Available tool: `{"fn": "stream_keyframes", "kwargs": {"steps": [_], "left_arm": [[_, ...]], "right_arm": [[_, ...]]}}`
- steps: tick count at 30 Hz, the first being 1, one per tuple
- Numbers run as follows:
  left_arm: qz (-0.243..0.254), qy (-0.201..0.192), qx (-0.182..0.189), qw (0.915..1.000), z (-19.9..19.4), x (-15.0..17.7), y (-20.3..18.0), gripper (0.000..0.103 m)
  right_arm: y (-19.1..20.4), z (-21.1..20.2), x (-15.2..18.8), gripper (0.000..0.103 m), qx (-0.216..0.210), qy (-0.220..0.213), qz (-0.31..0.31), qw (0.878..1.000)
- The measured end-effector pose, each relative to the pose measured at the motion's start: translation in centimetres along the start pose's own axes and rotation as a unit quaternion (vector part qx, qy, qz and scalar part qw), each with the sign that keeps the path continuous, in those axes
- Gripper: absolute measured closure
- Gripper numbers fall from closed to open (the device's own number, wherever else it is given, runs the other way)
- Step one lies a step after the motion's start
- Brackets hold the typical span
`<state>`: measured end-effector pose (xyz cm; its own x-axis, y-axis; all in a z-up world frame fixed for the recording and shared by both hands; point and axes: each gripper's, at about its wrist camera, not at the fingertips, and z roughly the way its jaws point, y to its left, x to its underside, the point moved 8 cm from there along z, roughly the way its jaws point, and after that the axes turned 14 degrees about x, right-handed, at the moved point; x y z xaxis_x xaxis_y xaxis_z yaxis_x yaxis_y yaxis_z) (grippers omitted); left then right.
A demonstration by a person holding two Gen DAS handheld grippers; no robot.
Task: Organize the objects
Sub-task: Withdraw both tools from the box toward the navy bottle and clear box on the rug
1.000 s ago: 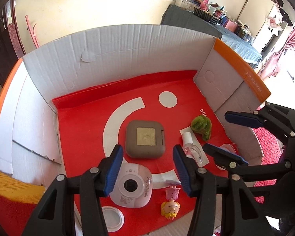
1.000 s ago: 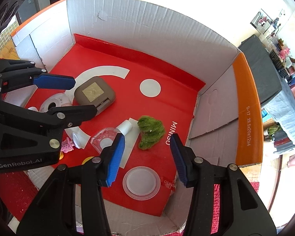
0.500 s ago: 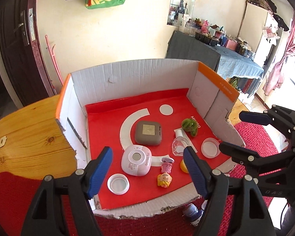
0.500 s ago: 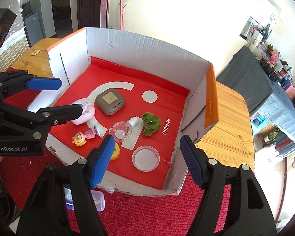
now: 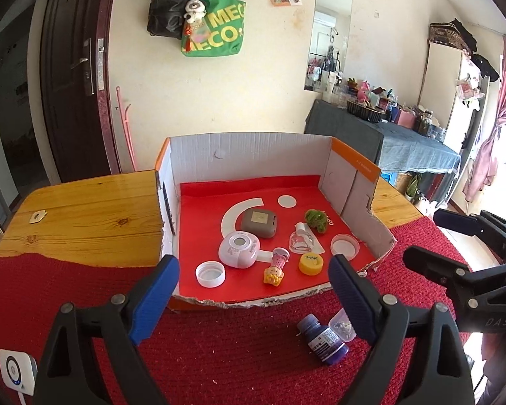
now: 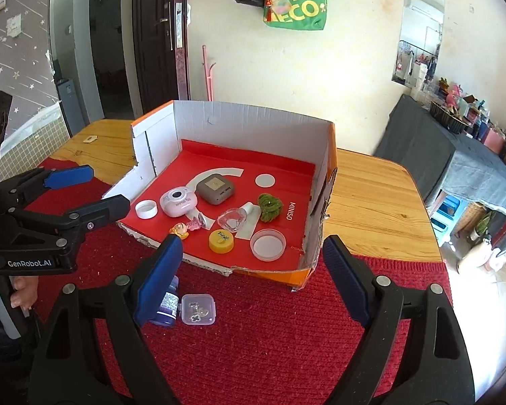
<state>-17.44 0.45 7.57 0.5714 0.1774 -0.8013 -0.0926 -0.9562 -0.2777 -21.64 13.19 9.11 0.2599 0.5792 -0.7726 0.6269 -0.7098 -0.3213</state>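
A cardboard box (image 5: 249,155) (image 6: 253,118) with a red floor stands on the table and holds several small items: a grey case (image 5: 259,223) (image 6: 216,189), a pink toy camera (image 5: 239,249) (image 6: 178,201), a green plush (image 5: 317,220) (image 6: 270,206), a yellow cap (image 5: 310,263) (image 6: 221,241), white lids and a small doll (image 5: 276,270). A blue bottle (image 5: 322,337) (image 6: 167,303) and a small clear case (image 6: 198,309) lie on the red mat in front of the box. My left gripper (image 5: 253,297) and right gripper (image 6: 249,276) are open, empty and held back above the mat.
A red knitted mat (image 5: 219,347) covers the near part of the wooden table (image 5: 81,212). A white device (image 5: 15,368) lies at the mat's left. A dark door, a wall with hanging bags and a cluttered side table stand behind.
Both grippers have pulled back and up out of the box, from just over the items to well in front of it. The bottle and clear case on the mat have come into view.
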Motion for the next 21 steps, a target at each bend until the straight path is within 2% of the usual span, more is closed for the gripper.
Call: {"fn": "stream_keyframes", "kwargs": {"steps": [6,10,16,21], "left_arm": [[-0.015,-0.014,-0.009,0.9998,-0.8,2.6,0.0,0.004],[-0.024,-0.013,-0.011,0.9996,-0.7,4.6,0.2,0.002],[-0.044,0.008,-0.008,0.999,0.6,7.2,0.6,0.001],[-0.051,0.026,-0.011,0.9983,1.6,8.1,1.2,0.001]], "right_arm": [[0.4,-1.8,2.3,0.015,0.009,-0.029,0.023,0.999],[0.6,-1.8,3.9,0.011,0.006,-0.029,0.037,0.999],[1.0,0.6,6.7,0.011,0.021,-0.007,0.034,0.999],[1.4,2.7,8.3,0.011,0.016,0.025,0.033,0.999]]}}
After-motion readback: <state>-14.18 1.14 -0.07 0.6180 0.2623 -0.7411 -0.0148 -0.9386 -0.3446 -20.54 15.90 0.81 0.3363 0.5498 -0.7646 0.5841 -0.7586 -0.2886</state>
